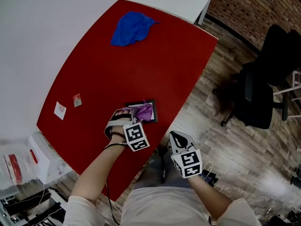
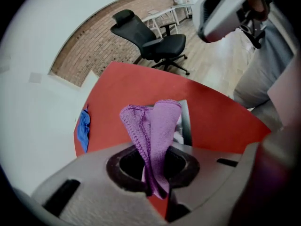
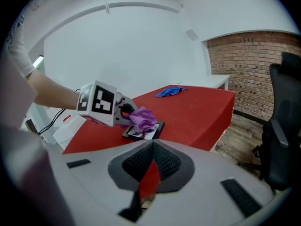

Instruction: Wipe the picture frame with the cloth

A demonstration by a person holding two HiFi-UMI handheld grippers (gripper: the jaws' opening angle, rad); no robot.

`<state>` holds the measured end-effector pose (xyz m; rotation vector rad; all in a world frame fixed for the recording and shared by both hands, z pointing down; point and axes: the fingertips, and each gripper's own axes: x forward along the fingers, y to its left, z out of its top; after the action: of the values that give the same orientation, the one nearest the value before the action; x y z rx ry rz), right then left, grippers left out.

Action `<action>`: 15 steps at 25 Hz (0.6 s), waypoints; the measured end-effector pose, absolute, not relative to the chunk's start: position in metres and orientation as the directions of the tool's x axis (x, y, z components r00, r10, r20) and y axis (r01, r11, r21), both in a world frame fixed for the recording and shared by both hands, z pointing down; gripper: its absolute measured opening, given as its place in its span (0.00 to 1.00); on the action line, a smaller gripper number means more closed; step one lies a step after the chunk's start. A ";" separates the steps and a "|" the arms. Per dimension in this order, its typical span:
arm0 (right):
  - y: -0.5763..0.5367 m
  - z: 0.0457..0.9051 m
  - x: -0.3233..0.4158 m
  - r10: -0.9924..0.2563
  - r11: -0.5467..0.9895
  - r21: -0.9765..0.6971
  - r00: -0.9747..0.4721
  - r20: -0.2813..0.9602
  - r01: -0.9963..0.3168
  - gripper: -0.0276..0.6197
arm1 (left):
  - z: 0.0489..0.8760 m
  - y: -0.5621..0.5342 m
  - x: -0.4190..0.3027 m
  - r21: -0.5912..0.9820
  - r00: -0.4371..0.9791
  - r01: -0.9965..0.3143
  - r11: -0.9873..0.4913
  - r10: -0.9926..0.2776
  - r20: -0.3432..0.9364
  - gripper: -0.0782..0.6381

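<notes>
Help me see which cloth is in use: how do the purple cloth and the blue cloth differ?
The purple cloth is clamped in the left tongs; the blue cloth lies free. The purple cloth bunches over the picture frame; the blue cloth sprawls farther up the table. Both are crumpled.

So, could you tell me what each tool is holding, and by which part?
The left tool grips the purple cloth by a bunched fold, the rest sticking out past the jaws. The right tool, shut, holds nothing.
</notes>
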<state>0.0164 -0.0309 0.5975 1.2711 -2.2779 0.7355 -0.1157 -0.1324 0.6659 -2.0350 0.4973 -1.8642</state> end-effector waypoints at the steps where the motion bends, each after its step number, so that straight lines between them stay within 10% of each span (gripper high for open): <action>1: -0.030 0.598 0.017 -0.639 0.437 -0.239 -0.486 0.596 -0.867 0.05 | 0.666 -0.143 -0.112 -0.479 0.079 -0.036 -0.877 -0.481 0.873 0.19; 15: -0.027 0.604 0.039 -0.647 0.406 -0.237 -0.461 0.608 -0.883 0.05 | 0.680 -0.123 -0.087 -0.455 0.077 0.017 -0.890 -0.452 0.889 0.19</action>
<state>0.0385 -0.0272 0.6042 1.3079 -2.2449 0.7553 -0.0871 -0.1234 0.6803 -2.0149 0.4321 -1.8734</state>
